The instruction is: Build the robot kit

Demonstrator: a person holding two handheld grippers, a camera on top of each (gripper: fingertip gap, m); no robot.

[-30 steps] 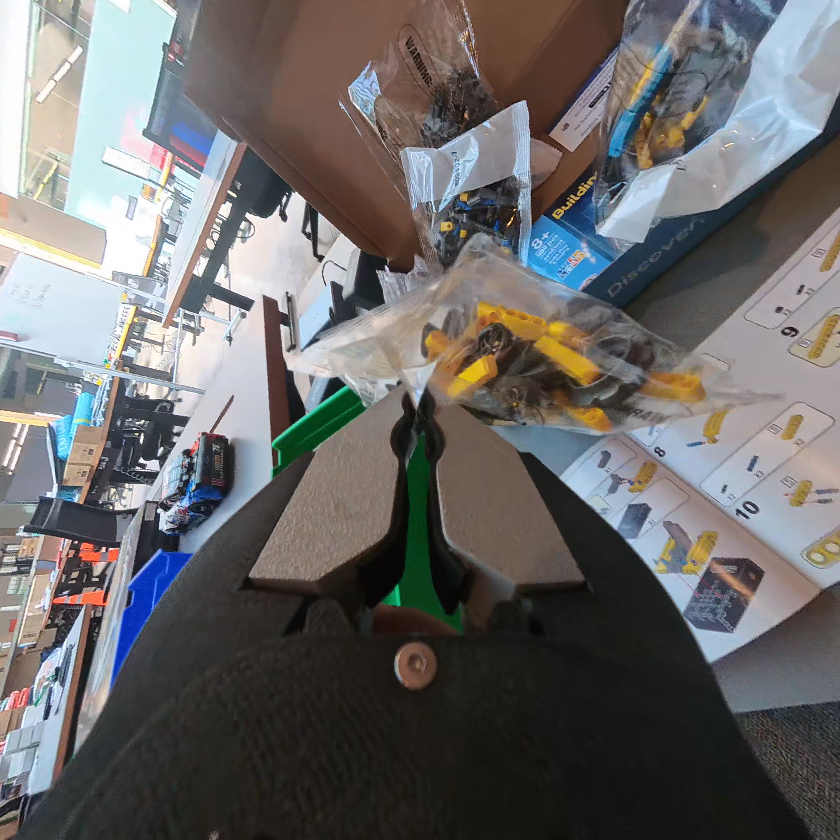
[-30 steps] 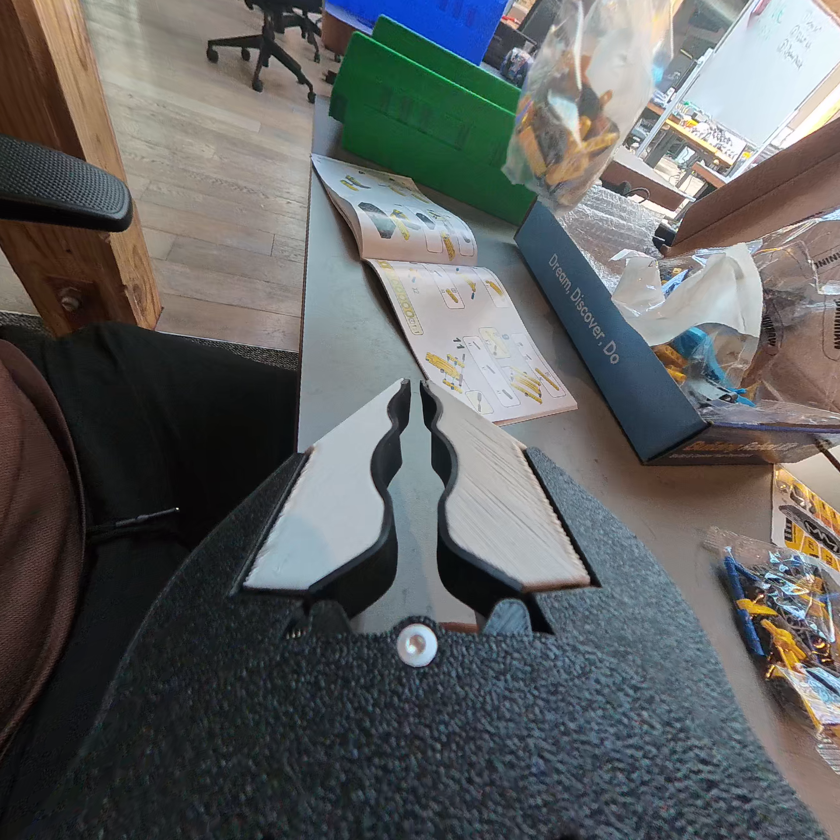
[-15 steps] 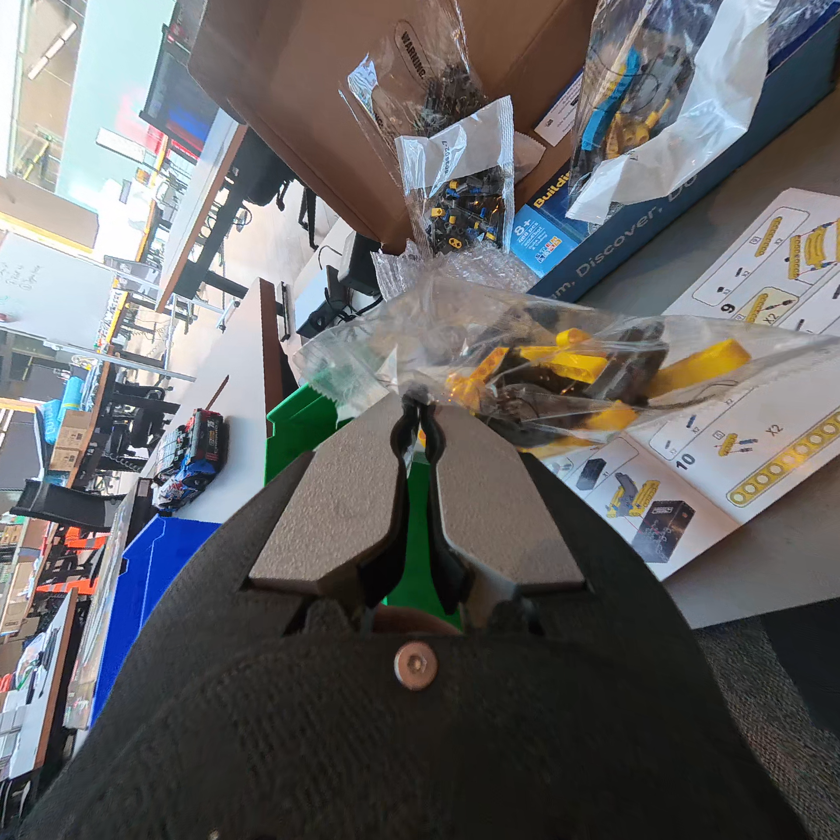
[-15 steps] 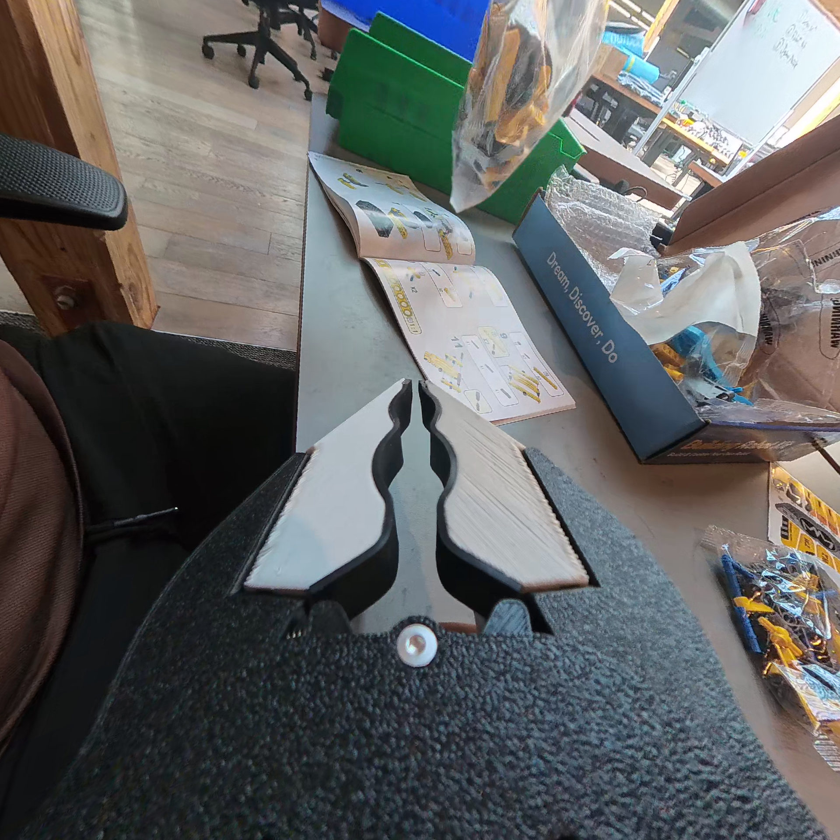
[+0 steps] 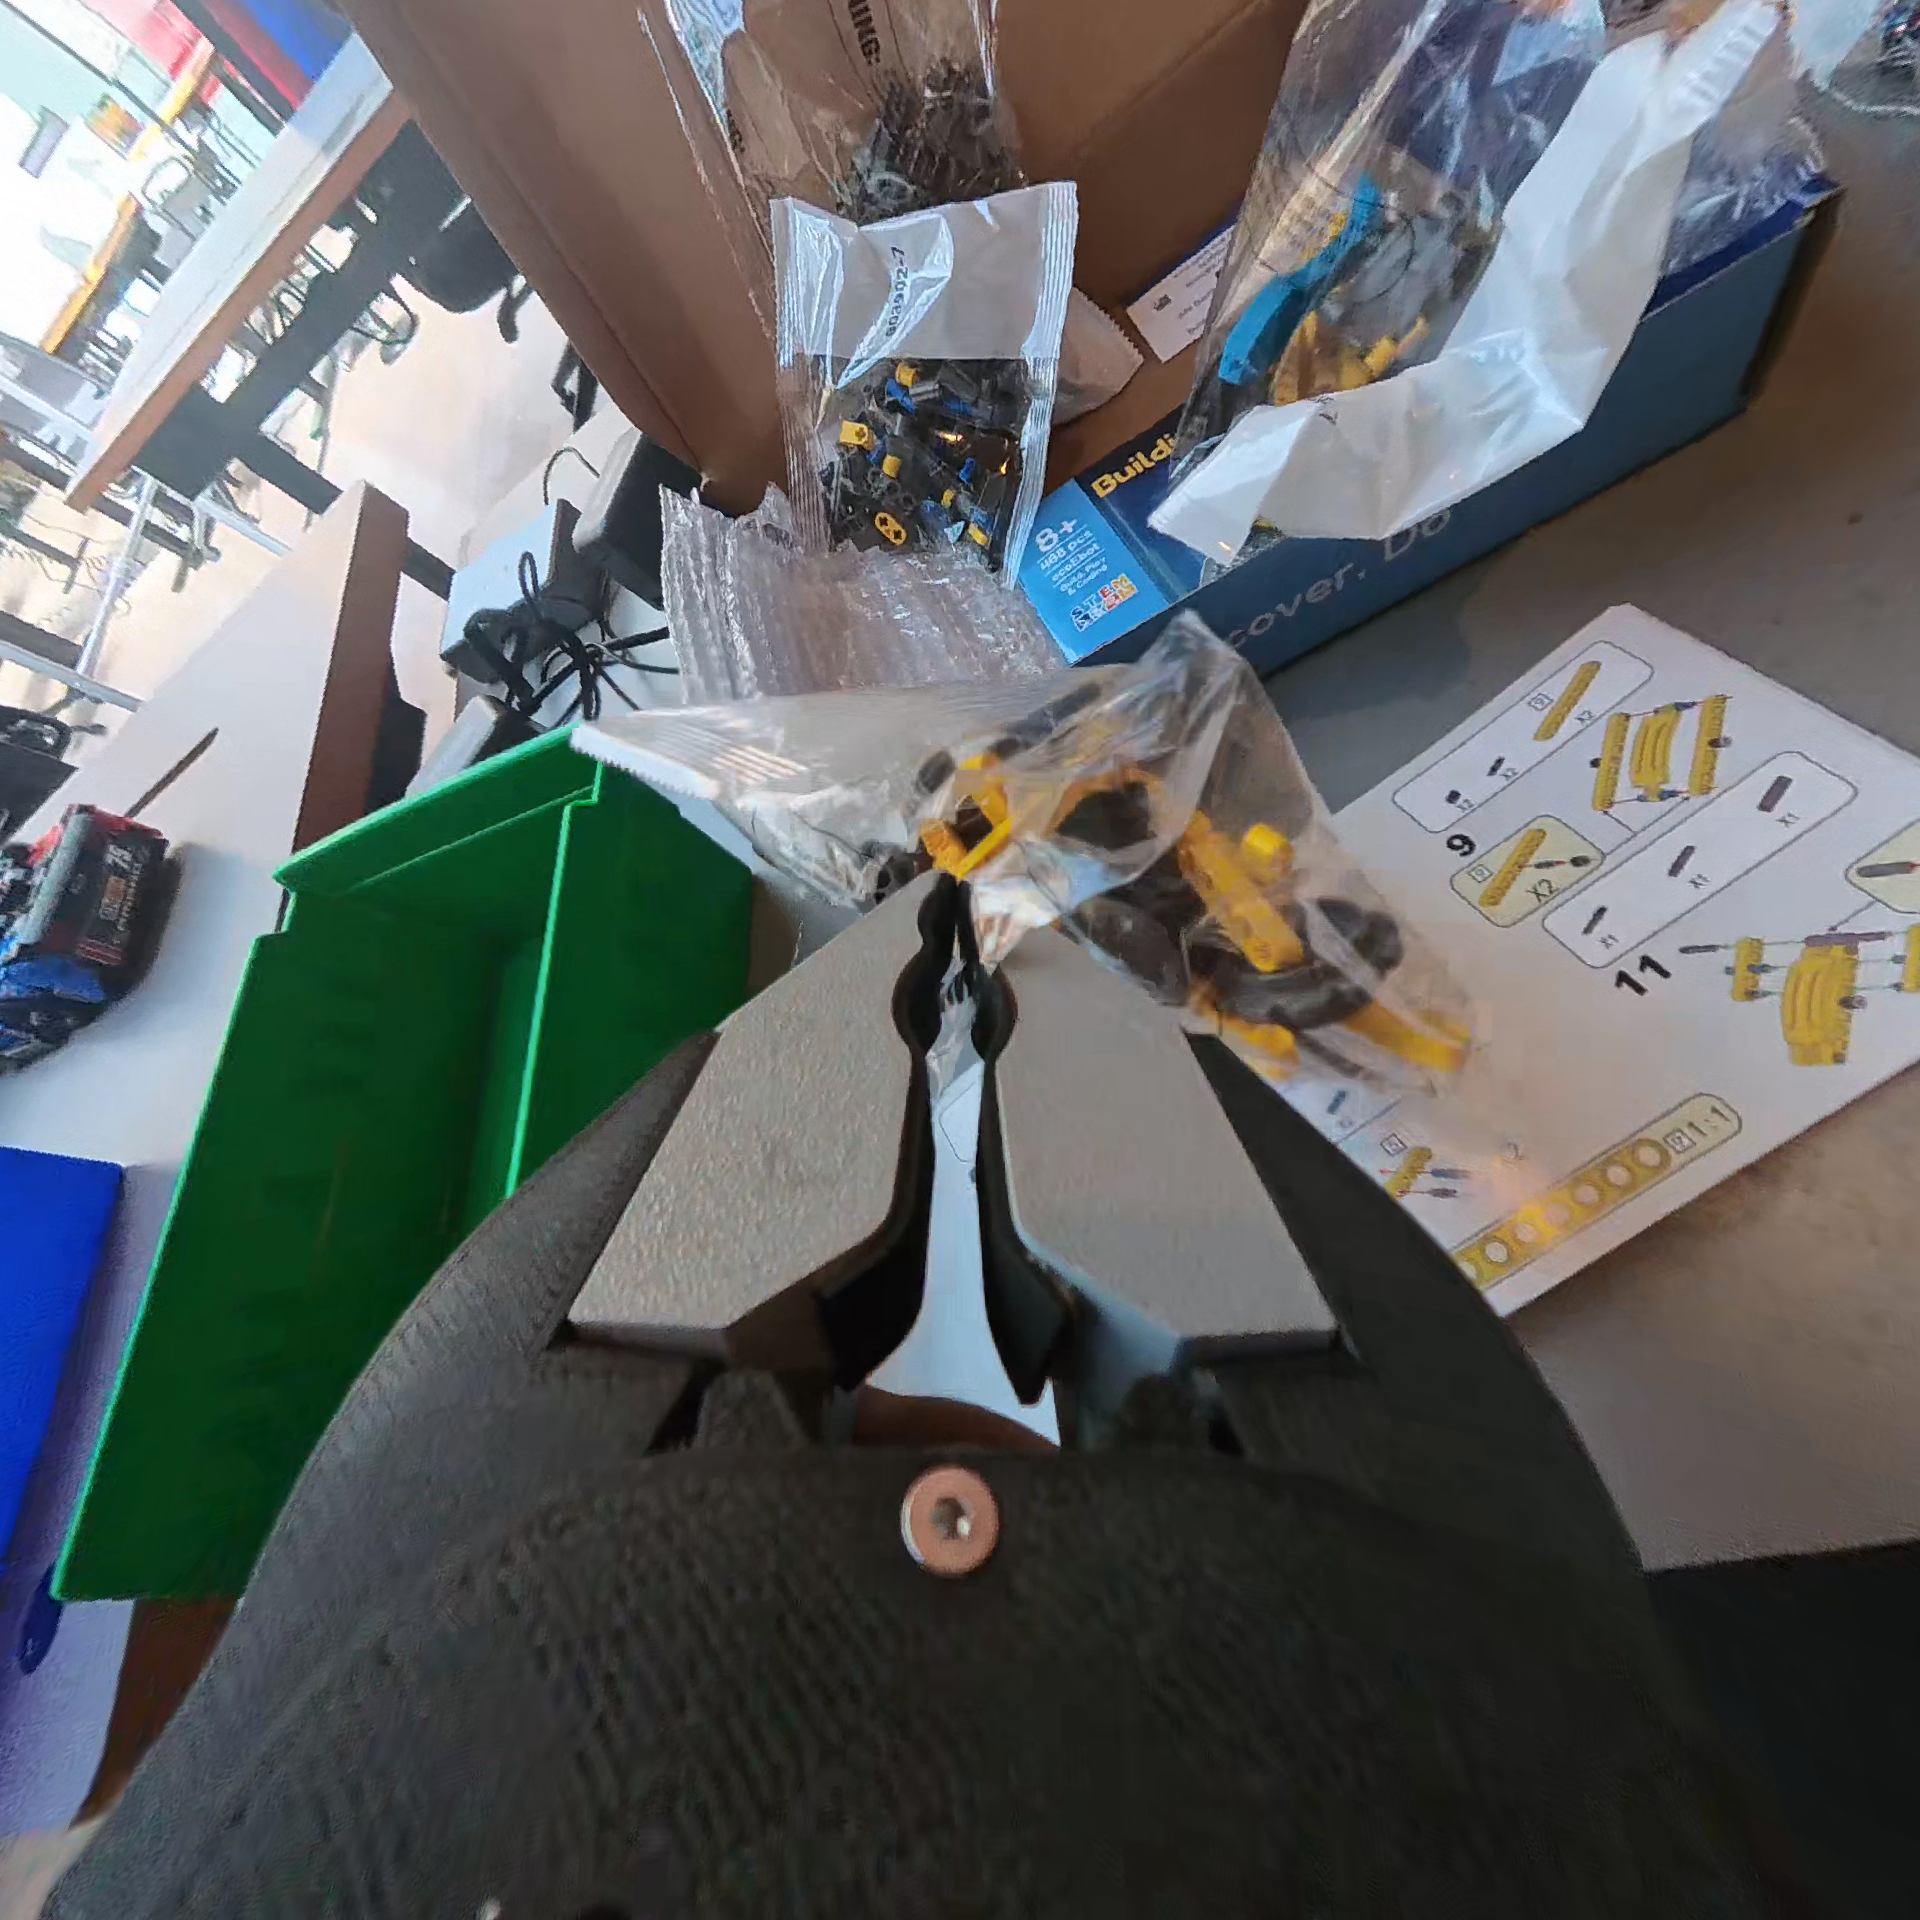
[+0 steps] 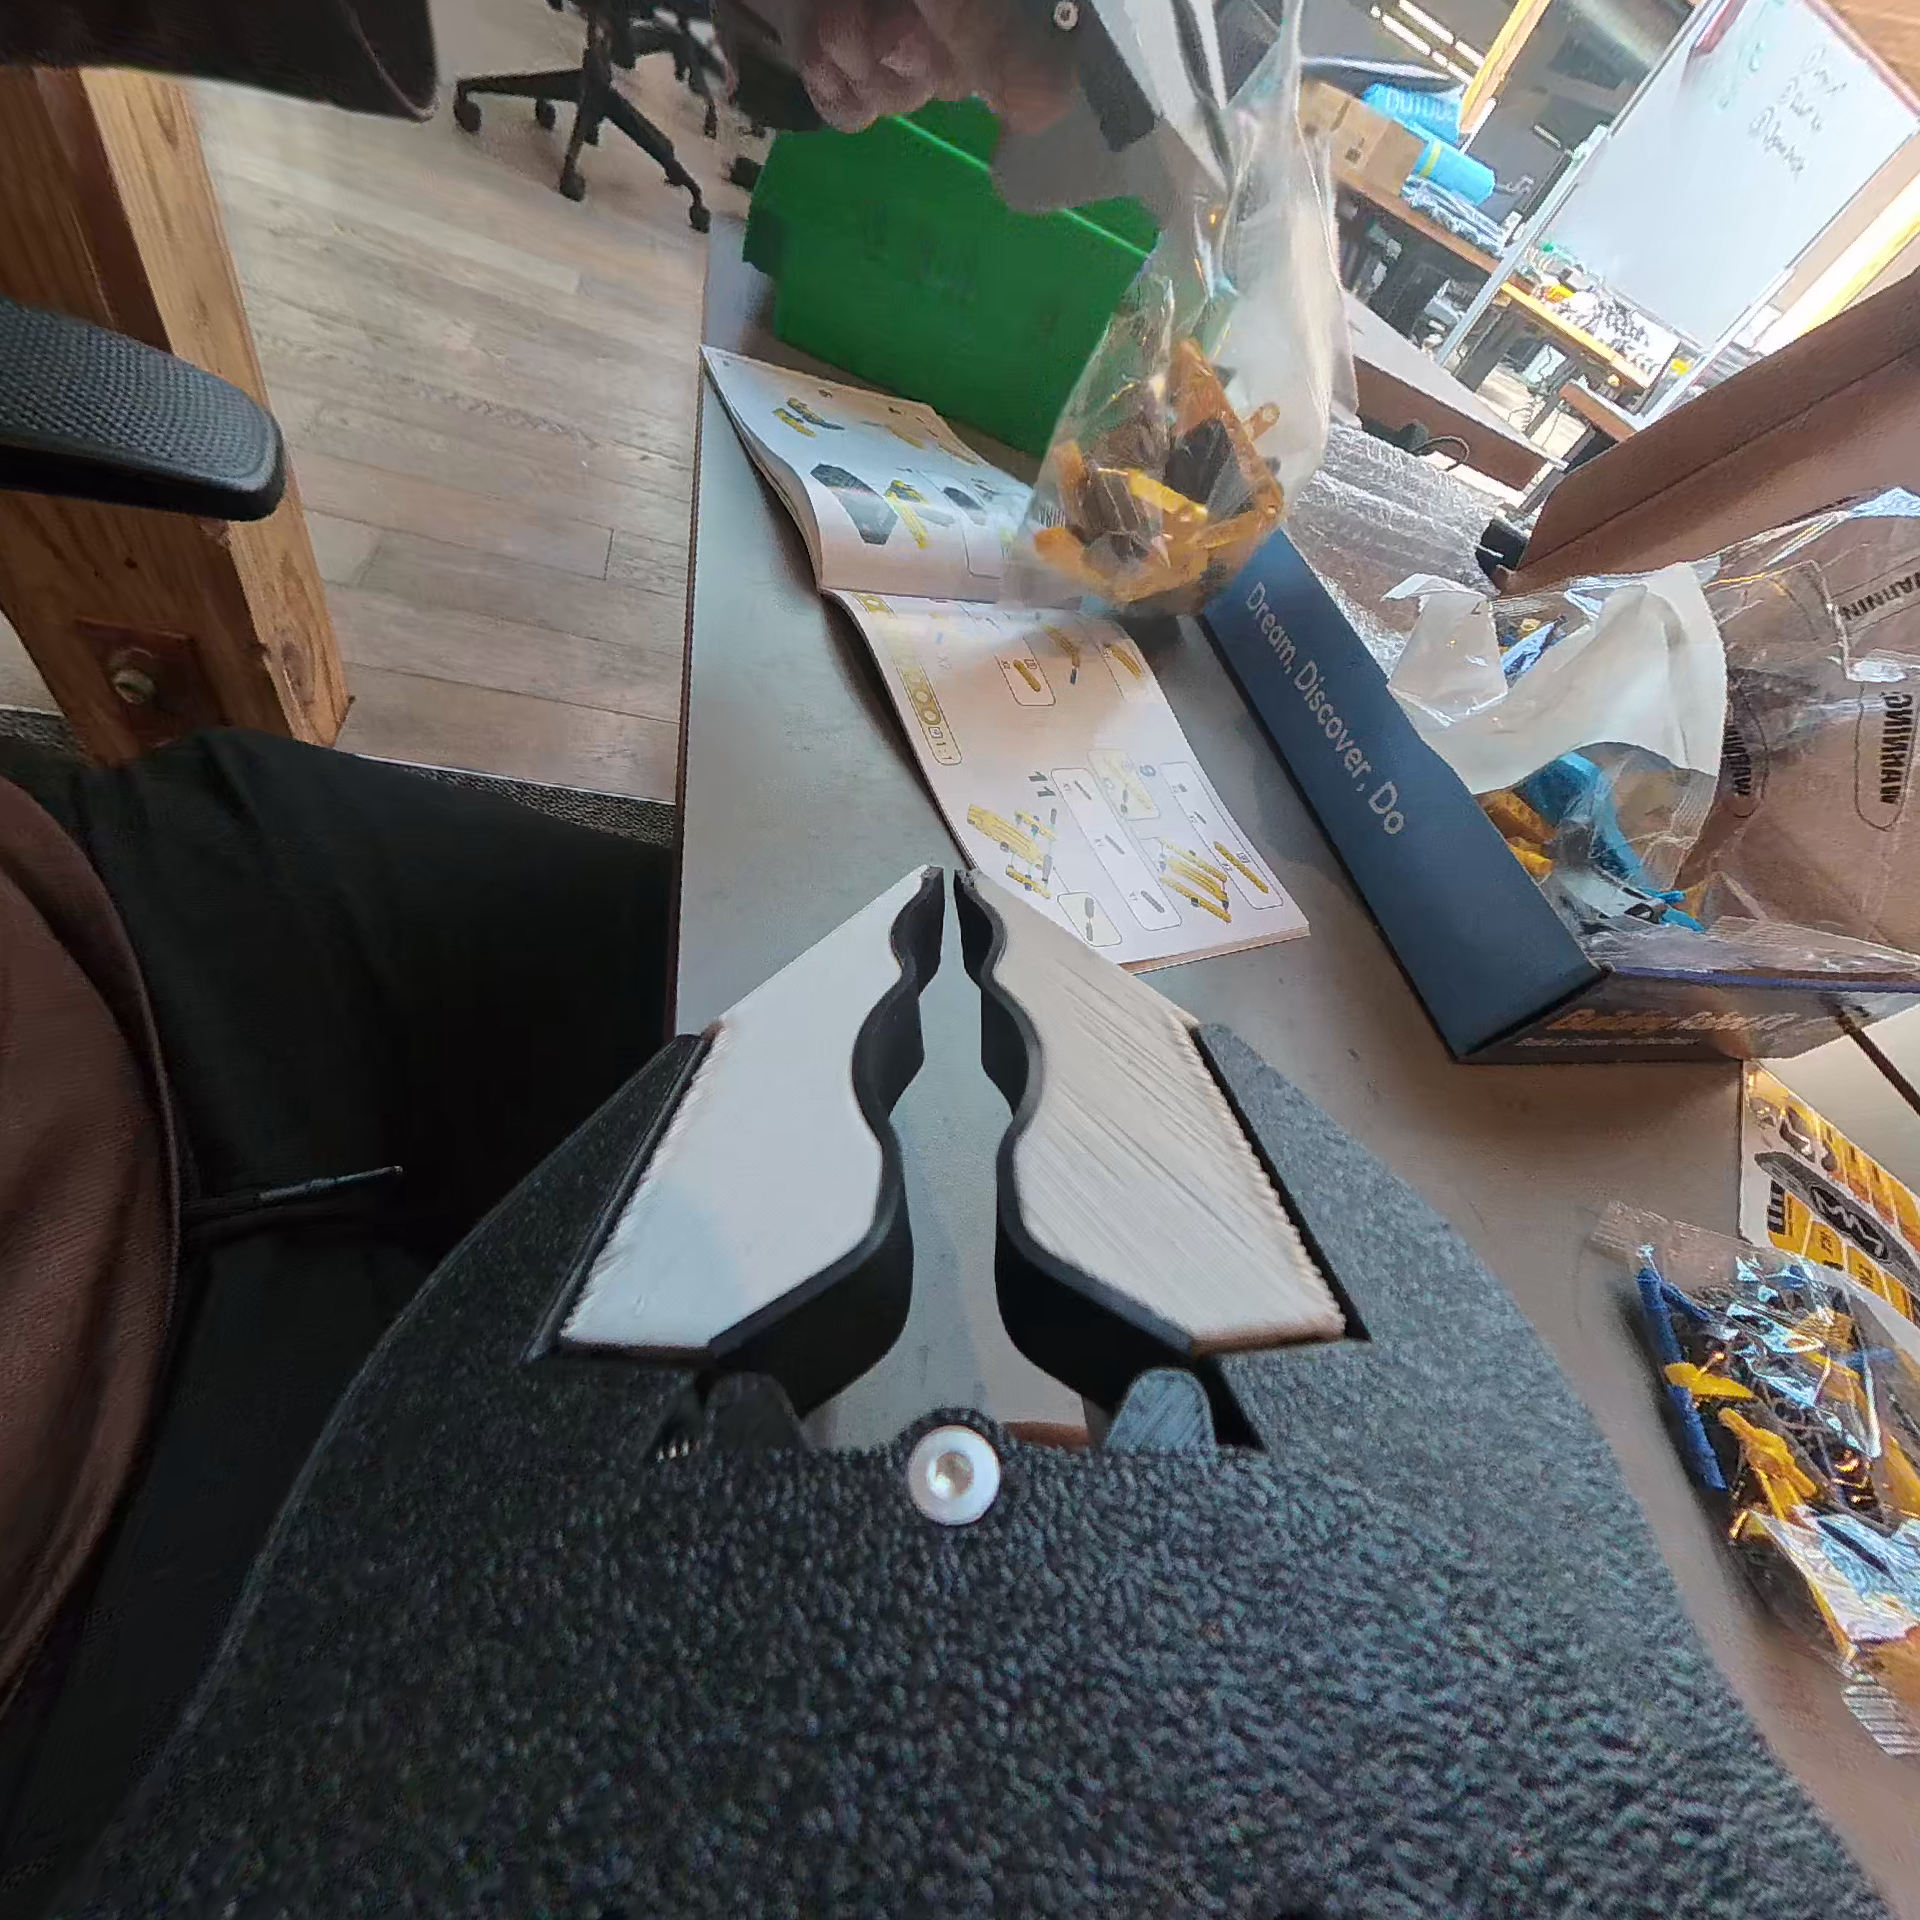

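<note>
While the left gripper (image 5: 954, 904) is pinching the clear film of a bag of yellow and black parts (image 5: 1132, 883), its jaws are standing pressed together on that film, and we are holding the bag clear of the grey table (image 5: 1714, 1351). In the left wrist view, the bag is hanging at 1 o'clock from the fingertips, over the open instruction booklet (image 5: 1621, 935) lying at 3 o'clock. A green bin (image 5: 416, 1091) is sitting at 9 o'clock, a sheet of bubble wrap (image 5: 831, 613) at 12 o'clock, and a dark blue box (image 5: 1455, 540) stuffed with further bags at 1 o'clock. A small sealed bag (image 5: 930, 374) is leaning against a cardboard box (image 5: 582, 166) at 12 o'clock.

In the right wrist view, the right gripper (image 6: 951, 883) is gripping nothing; its jaws are standing nearly together, with a thin gap at the tips. We are keeping it low over the near table edge, just beside the booklet corner. The held bag (image 6: 1153, 499) is hanging at 12 o'clock, well apart from it. Another bag of blue and yellow parts (image 6: 1787, 1434) is lying on the table at 3 o'clock.
</note>
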